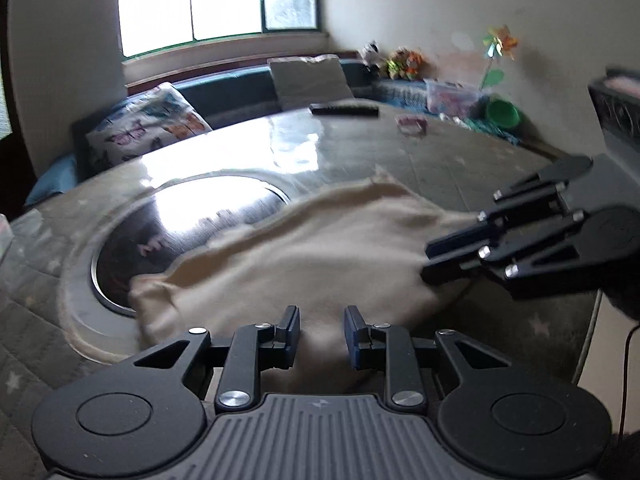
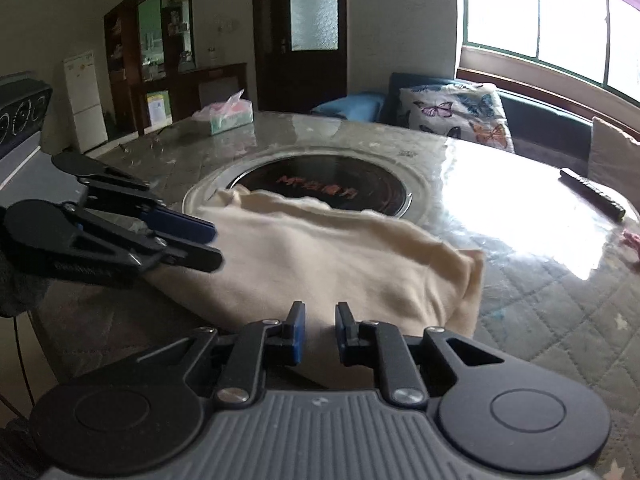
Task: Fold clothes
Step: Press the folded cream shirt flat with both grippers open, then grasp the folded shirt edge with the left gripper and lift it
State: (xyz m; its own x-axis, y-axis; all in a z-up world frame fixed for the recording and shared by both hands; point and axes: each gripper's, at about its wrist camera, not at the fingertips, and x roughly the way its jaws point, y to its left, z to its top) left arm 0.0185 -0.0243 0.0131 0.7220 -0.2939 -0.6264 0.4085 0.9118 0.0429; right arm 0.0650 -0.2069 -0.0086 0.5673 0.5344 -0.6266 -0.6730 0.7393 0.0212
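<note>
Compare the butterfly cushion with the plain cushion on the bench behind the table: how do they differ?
The butterfly cushion is white with coloured butterflies; the plain cushion is unpatterned beige-grey. The butterfly cushion sits at the bench's end by the blue pillow; the plain cushion sits further along, under the window, behind the remote. Both lean upright against the dark bench back.

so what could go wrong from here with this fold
1. Both the left gripper and right gripper are open over the cream garment's near edge; closing unevenly could skew the fold.
2. The garment partly covers the built-in cooktop; dragging could bunch it on the rim.
</note>
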